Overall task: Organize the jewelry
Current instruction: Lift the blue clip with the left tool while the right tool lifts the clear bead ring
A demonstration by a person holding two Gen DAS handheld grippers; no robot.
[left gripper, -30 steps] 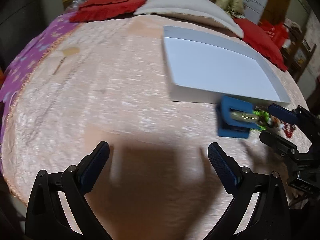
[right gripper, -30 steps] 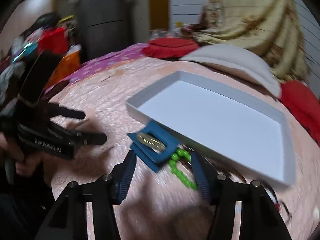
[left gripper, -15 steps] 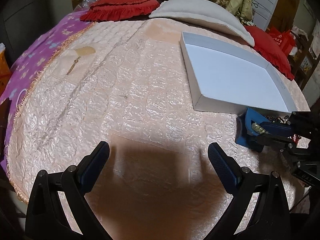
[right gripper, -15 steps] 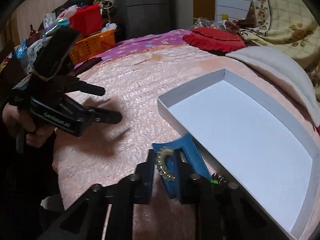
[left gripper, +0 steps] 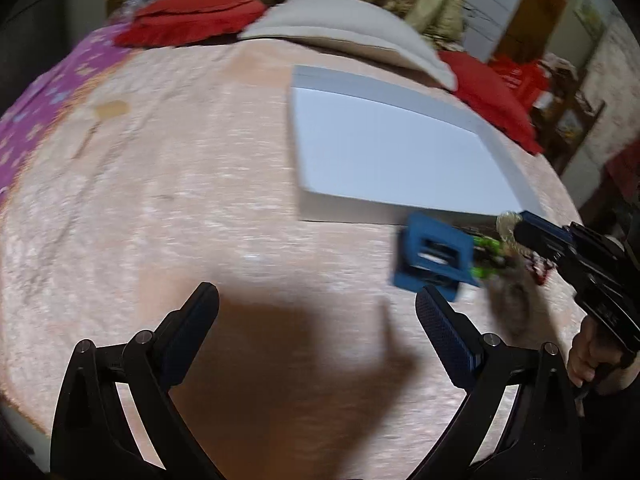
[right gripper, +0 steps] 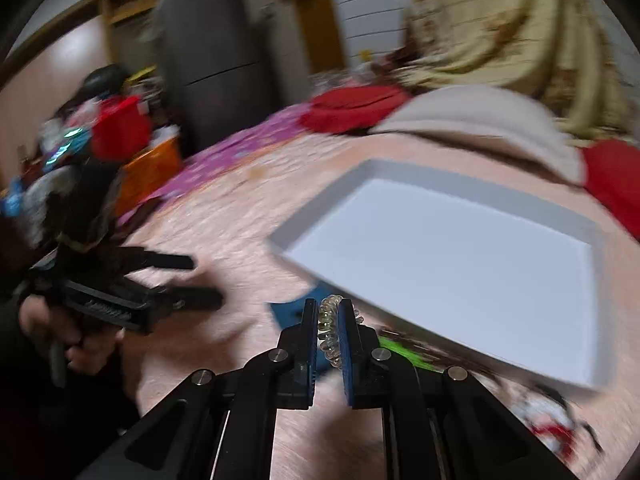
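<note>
My right gripper is shut on a pale spiral coil bracelet and holds it above the bed, near the front edge of the white tray. In the left wrist view the right gripper shows at the right with the bracelet at its tips. A blue jewelry box lies on the bedspread in front of the tray, with green beads beside it. My left gripper is open and empty, low over the bedspread.
The pink quilted bedspread covers the bed. A red and white trinket lies right of my right gripper. Red cushions and a white pillow lie beyond the tray. An orange basket stands off the bed.
My right gripper closed on the spiral bracelet in the blue box and lifted it out toward the tray. The left gripper stayed open and shifted slightly.
</note>
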